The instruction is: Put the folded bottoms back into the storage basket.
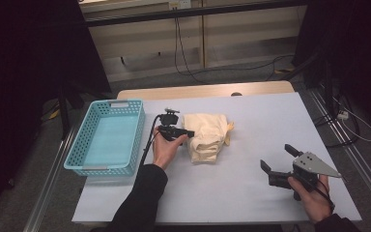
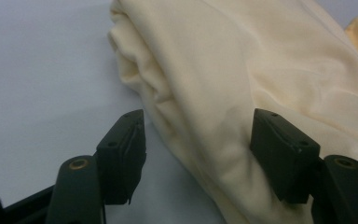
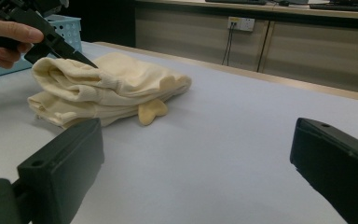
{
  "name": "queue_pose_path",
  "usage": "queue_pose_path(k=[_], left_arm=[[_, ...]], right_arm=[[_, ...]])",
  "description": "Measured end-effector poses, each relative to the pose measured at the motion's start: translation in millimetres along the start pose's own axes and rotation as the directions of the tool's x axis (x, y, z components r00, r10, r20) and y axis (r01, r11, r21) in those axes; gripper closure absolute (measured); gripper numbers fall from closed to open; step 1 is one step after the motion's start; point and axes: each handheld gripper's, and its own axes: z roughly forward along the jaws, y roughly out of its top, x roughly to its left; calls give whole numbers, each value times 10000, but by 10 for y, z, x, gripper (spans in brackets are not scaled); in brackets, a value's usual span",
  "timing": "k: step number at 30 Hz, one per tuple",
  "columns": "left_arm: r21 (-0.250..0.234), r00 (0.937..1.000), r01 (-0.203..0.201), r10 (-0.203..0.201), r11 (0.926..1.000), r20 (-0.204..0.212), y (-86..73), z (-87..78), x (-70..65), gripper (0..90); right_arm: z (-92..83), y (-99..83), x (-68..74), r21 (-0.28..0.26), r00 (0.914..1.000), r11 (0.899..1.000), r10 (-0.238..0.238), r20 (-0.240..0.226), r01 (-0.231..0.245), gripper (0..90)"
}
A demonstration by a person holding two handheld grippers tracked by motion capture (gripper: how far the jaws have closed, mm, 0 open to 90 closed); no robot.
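Dim room, pale table (image 1: 251, 193). The folded cream garment (image 1: 206, 135) lies mid-table, right of the blue basket (image 1: 107, 140). My left gripper (image 2: 198, 154) straddles its edge, half-open, not yet pinching; next, close firmly. Right gripper (image 1: 279, 162) idles wide open, well apart. No legible writing.

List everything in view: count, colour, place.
folded cloth: one, cream, middle of the table
basket: one, light blue, left part of the table
table: one, pale grey top, wooden far edge
cables: several, black, floor beyond the table
left gripper: one, black, jaws astride the cloth's edge, one pad touching, the other apart
right gripper: one, black, jaws open, over the table's right part
hands: two, one on each gripper
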Motion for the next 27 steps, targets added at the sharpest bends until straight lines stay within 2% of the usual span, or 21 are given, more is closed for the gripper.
queue_pose_path(k=[4,9,11,12,18,20,21,24,27], left_arm=[[25,9993,276,-277,9996,237,-9,44,4,387],[107,9985,489,-491,9987,224,-20,73,18,393],[4,9987,492,-492,9988,91,-28,81,0,390],[-42,9988,470,-470,9989,-102,-31,90,-26,391],[-98,9971,640,-643,9979,-418,-39,108,-80,388],[-86,9969,683,-686,9976,-382,-38,107,-79,394],[-74,9972,714,-716,9974,-222,-39,109,-75,430],[-45,9978,649,-649,9979,-120,-43,111,-83,477],[-24,9965,832,-833,9965,-87,-36,119,-88,503]], right_arm=[[-1,0,0,4,10000,10000,-10,-14,10,24],[-1,0,1,0,10000,10000,-18,-27,18,24],[-2,0,2,-12,10000,10000,-23,-40,23,25],[-1,0,3,-5,10000,10000,-26,-57,26,25],[5,1,9,15,10000,10000,-61,-57,61,26],[6,2,10,21,10000,10000,-57,-44,57,26],[6,2,10,25,9999,10000,-86,-57,86,26],[9,1,8,33,10000,10000,-69,-41,69,26],[10,0,7,37,10000,10000,-71,-49,72,26]])
